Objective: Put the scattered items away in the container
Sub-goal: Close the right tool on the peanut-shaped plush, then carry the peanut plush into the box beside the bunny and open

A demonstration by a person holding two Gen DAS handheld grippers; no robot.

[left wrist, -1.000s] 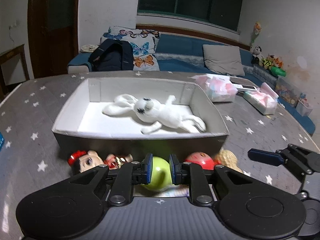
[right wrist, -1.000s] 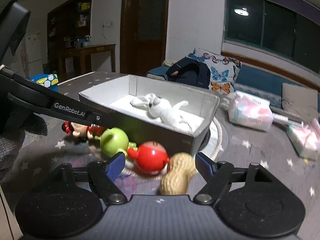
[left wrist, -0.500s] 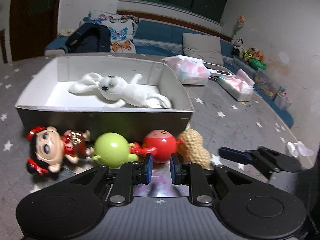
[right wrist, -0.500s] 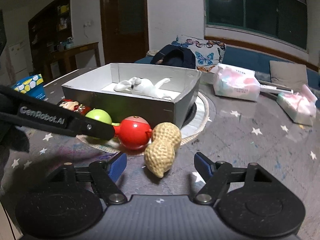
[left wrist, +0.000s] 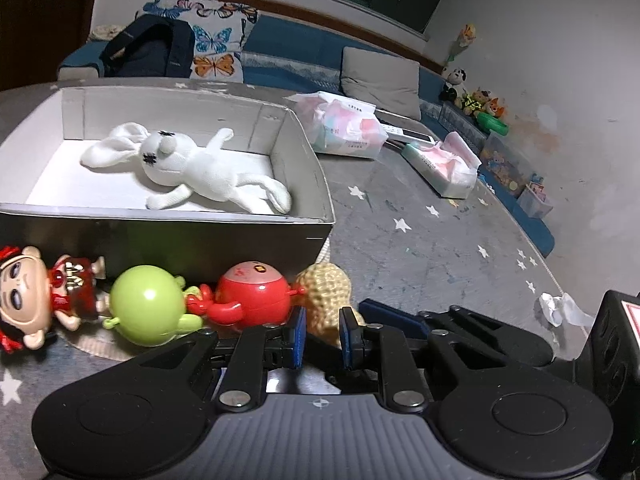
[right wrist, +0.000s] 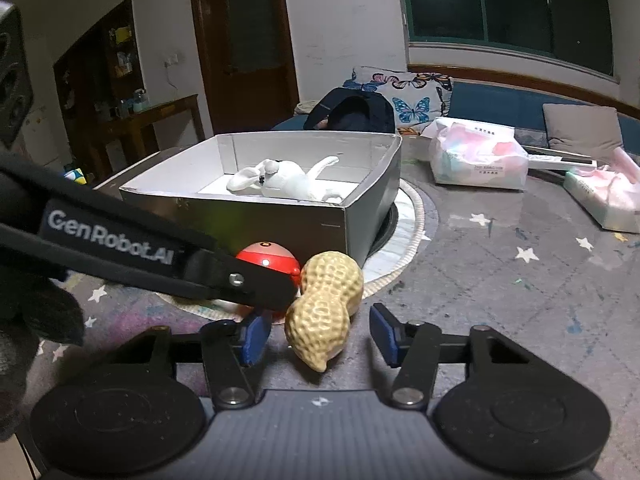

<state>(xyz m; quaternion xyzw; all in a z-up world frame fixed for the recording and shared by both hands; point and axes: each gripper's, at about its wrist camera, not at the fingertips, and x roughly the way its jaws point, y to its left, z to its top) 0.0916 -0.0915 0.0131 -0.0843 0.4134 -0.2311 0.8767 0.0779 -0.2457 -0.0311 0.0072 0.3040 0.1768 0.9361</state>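
A white box holds a white plush rabbit. In front of it lie a doll, a green toy, a red toy and a peanut toy. My left gripper has its fingers narrowly apart, and the peanut's near end shows between the tips. My right gripper is open, its fingers on either side of the peanut, apart from it.
Two tissue packs lie on the grey star-patterned surface to the right. A crumpled paper lies at the right edge. A round mat sits under the box. A sofa with cushions stands behind.
My left gripper has moved right, from the green toy past the red toy to the peanut. My right gripper has closed in on the peanut, its fingers still open.
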